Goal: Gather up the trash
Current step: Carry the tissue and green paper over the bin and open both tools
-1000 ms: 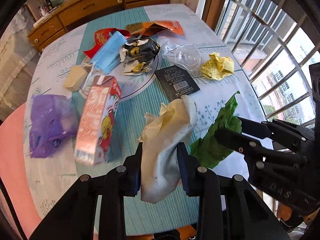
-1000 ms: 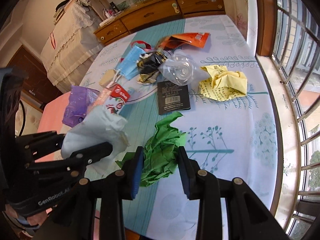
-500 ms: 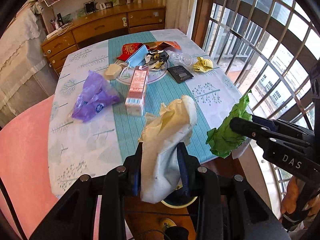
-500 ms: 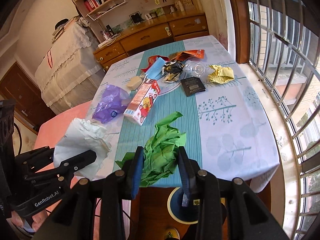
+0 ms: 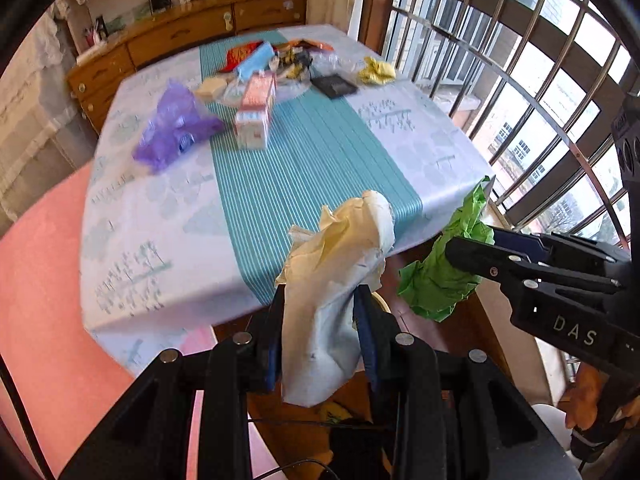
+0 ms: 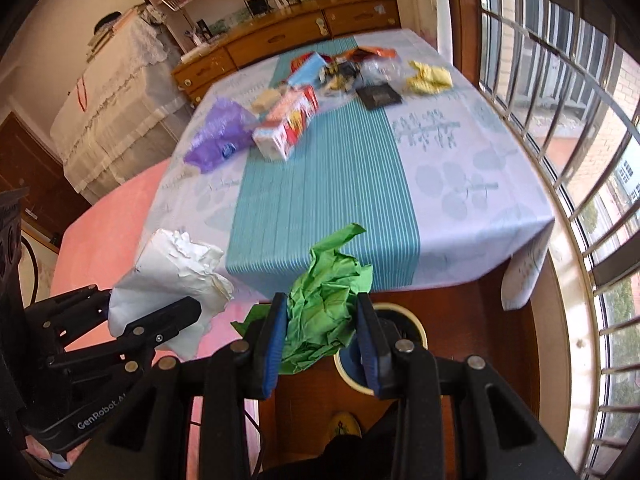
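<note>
Between the blue-padded jaws of the left gripper (image 5: 320,336) hangs a crumpled cream-white paper wad (image 5: 336,276), clamped at its middle; the right gripper (image 6: 323,334) is likewise closed on a crumpled green paper (image 6: 326,300). A second ago both grippers hung right over the tabletop among the litter; now they have drawn back past the near edge of the table (image 6: 460,208), and its cloth overhang shows below them. Just beneath the right gripper's fingers, on the wooden floor, sits a round bin (image 6: 408,322) with a pale rim, partly hidden by the green paper. That pull-back probably means the two pieces are being carried to the bin, so the next move looks like lowering and releasing over its opening. Farther off, on the striped runner, lie a red-and-white carton (image 6: 288,124) and, to its left, a purple plastic bag (image 6: 220,136). Beyond them, at the far end, remain a black card (image 6: 378,96), a crumpled yellow paper (image 6: 430,76), a blue mask (image 5: 254,65) and mixed wrappers, all still to collect.
</note>
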`<state>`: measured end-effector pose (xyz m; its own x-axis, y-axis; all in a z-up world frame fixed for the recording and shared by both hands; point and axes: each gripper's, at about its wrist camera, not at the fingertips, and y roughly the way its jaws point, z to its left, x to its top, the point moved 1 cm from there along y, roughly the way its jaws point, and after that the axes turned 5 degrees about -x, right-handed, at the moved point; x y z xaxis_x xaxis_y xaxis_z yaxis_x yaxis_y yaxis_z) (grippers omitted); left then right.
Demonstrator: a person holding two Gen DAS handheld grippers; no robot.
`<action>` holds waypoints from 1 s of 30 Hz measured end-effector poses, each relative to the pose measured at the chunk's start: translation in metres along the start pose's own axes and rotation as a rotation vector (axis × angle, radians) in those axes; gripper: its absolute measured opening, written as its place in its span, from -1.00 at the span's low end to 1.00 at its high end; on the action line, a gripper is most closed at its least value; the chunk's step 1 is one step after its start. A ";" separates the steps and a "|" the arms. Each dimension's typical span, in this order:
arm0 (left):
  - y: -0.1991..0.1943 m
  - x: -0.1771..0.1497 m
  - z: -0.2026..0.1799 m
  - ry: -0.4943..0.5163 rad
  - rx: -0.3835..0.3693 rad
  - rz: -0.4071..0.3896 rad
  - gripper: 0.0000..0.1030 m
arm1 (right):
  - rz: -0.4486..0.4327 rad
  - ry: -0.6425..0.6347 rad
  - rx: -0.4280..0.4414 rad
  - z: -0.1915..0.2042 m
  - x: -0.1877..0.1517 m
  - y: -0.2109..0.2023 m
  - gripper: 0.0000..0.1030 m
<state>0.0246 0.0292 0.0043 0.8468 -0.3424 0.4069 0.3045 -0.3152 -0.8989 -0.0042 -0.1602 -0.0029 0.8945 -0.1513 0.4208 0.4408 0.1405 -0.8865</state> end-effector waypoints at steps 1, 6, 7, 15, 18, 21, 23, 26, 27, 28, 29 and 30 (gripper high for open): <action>0.007 -0.005 -0.001 -0.012 -0.007 0.018 -0.42 | 0.018 0.008 -0.004 -0.003 -0.007 0.005 -0.35; 0.046 -0.031 -0.006 -0.058 -0.033 0.094 -0.42 | 0.114 0.052 -0.017 -0.021 -0.043 0.036 -0.35; 0.054 -0.034 -0.007 -0.071 -0.037 0.106 -0.42 | 0.133 0.058 -0.020 -0.025 -0.049 0.043 -0.35; 0.132 -0.058 -0.010 -0.142 -0.032 0.179 -0.41 | 0.235 0.105 -0.054 -0.059 -0.085 0.112 -0.35; 0.169 -0.068 -0.012 -0.149 -0.021 0.199 -0.41 | 0.266 0.125 -0.065 -0.072 -0.093 0.148 -0.34; 0.210 -0.080 -0.008 -0.167 -0.010 0.226 -0.40 | 0.283 0.135 -0.078 -0.082 -0.101 0.185 -0.34; 0.238 -0.088 -0.003 -0.188 -0.005 0.248 -0.40 | 0.292 0.145 -0.089 -0.089 -0.107 0.212 -0.34; 0.271 -0.096 0.003 -0.197 0.006 0.263 -0.38 | 0.310 0.164 -0.093 -0.097 -0.117 0.245 -0.33; 0.281 -0.099 0.005 -0.195 0.015 0.266 -0.37 | 0.316 0.169 -0.094 -0.100 -0.119 0.254 -0.33; 0.291 -0.102 0.007 -0.196 0.021 0.268 -0.35 | 0.321 0.174 -0.094 -0.102 -0.122 0.265 -0.29; 0.298 -0.104 0.009 -0.198 0.021 0.269 -0.34 | 0.322 0.180 -0.095 -0.104 -0.124 0.273 -0.28; 0.306 -0.106 0.011 -0.202 0.021 0.269 -0.29 | 0.322 0.185 -0.095 -0.106 -0.126 0.279 -0.28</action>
<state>0.0328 -0.0211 -0.3161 0.9667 -0.2277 0.1165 0.0659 -0.2184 -0.9736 -0.0022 -0.2056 -0.3236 0.9536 -0.2893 0.0837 0.1227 0.1197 -0.9852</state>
